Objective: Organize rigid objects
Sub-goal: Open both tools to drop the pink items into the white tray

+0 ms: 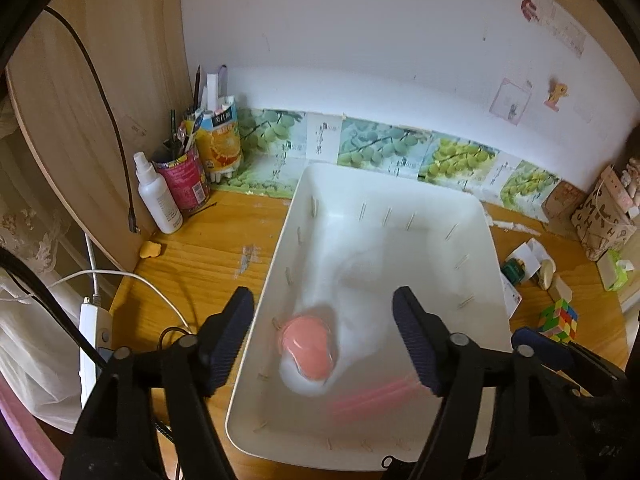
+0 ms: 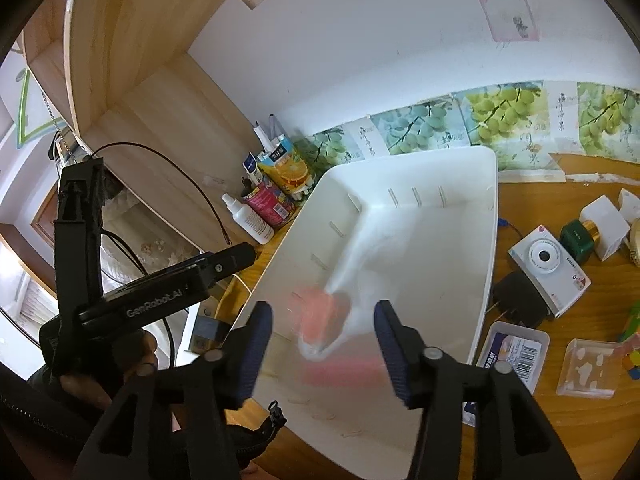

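"GenRobot.AI" in pale letters runs along the black body of the left gripper (image 2: 236,258), seen from the right wrist. A small word on the white camera (image 2: 549,266) looks like "camera", too small to be sure. Calligraphy on the grape posters (image 2: 508,118), print on the juice carton (image 1: 222,140) and the barcode box (image 2: 516,352) cannot be made out.
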Action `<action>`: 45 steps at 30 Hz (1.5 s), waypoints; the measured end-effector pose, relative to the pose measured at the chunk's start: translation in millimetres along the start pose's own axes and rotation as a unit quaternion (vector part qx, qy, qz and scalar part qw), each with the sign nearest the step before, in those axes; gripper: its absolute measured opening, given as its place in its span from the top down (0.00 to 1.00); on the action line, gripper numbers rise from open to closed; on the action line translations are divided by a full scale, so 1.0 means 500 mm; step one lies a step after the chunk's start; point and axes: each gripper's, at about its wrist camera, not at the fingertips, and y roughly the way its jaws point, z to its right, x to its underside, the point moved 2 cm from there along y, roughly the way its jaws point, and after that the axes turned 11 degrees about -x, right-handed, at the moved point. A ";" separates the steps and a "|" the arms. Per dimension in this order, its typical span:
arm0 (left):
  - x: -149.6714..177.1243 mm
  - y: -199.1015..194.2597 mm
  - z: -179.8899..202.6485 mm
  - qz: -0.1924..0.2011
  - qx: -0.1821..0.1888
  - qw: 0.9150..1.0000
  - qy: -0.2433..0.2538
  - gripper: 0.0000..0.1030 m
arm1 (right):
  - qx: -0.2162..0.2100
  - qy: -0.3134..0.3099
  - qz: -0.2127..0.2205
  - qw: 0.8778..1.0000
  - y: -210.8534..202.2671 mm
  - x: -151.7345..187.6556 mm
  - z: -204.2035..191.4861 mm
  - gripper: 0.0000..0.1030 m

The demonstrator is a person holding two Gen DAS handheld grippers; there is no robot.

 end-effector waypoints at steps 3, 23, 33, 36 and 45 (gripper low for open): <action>0.001 -0.007 0.000 0.008 0.005 1.000 -0.001 0.22 | 0.008 -0.003 0.014 1.000 -0.012 0.002 -0.005 0.35; 0.026 -0.071 0.029 0.043 0.031 0.999 -0.008 0.22 | 0.048 -0.044 0.081 0.995 -0.108 0.026 -0.036 0.28; 0.040 -0.110 0.079 0.055 0.035 0.998 -0.027 0.22 | 0.064 -0.084 0.094 0.990 -0.182 0.021 -0.031 0.28; 0.045 -0.122 0.092 0.059 0.035 0.997 -0.044 0.22 | 0.065 -0.094 0.091 0.989 -0.201 0.020 -0.024 0.28; 0.061 -0.149 0.145 0.066 0.037 0.995 -0.071 0.22 | 0.064 -0.129 0.081 0.986 -0.258 0.016 -0.003 0.28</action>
